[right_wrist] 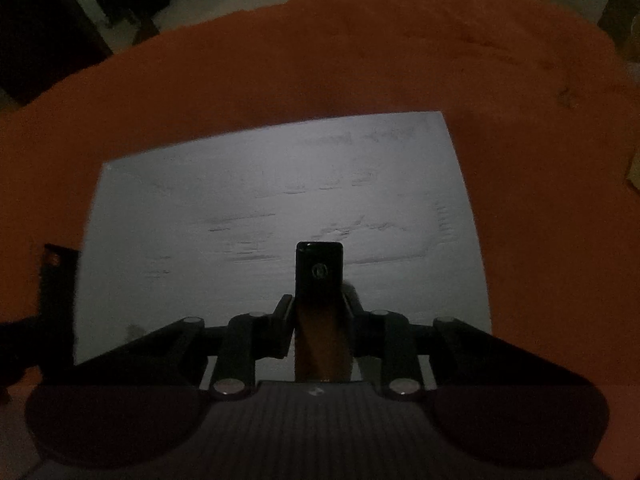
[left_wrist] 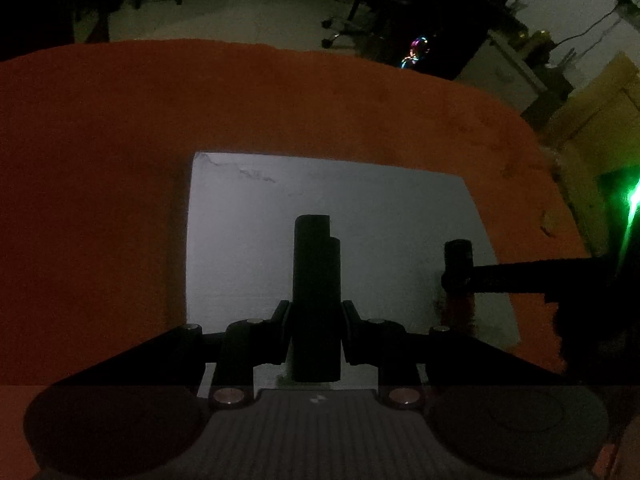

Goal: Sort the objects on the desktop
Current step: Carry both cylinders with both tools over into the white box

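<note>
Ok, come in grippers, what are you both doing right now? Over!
Left gripper shut, nothing between its fingers. Right gripper shut on a brown stick with black cap. Both over the white board on orange cloth. Nothing blocking.

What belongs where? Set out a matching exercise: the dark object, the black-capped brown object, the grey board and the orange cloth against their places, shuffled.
Things:
1. dark object
2. black-capped brown object
3. grey board
4. orange cloth

Places:
A. lies flat on the orange cloth
B. clamped in the right gripper
C. spread out under the grey board
D. clamped in the left gripper

Pairs: 1-D, 2-B, 3-A, 4-C.
</note>
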Demonstrator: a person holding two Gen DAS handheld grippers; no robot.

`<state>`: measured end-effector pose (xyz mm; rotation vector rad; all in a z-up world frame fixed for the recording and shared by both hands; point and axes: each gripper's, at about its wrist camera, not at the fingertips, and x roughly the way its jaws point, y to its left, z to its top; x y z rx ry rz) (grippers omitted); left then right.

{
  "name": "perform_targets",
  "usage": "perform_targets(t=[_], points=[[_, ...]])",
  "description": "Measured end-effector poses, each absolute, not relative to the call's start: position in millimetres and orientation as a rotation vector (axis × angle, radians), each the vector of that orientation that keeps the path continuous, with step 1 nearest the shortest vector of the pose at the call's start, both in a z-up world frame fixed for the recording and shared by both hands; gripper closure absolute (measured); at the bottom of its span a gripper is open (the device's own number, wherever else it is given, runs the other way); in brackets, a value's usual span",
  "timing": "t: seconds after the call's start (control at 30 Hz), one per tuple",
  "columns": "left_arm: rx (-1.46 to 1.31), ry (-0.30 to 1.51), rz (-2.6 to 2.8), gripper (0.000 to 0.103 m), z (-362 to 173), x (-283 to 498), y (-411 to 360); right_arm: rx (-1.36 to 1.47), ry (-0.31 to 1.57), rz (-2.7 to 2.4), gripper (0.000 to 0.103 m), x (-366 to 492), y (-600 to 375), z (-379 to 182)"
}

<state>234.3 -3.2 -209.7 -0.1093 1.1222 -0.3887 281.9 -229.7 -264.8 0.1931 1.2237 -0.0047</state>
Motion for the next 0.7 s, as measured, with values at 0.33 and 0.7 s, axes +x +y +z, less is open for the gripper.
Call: perform_targets(t=[0.33, 0.7], points=[[-0.146, 1.077, -0.397, 0.082, -179.8, 222.5, 16.3, 0.202, 1.159, 0.108, 0.076, 254.5, -234.2, -229.0], [-0.193, 1.015, -0.446, 0.082, -154.4, 194.0, 23.5, 0.155, 1.061, 0.241, 0.076, 227.9, -226.4, -169.7]])
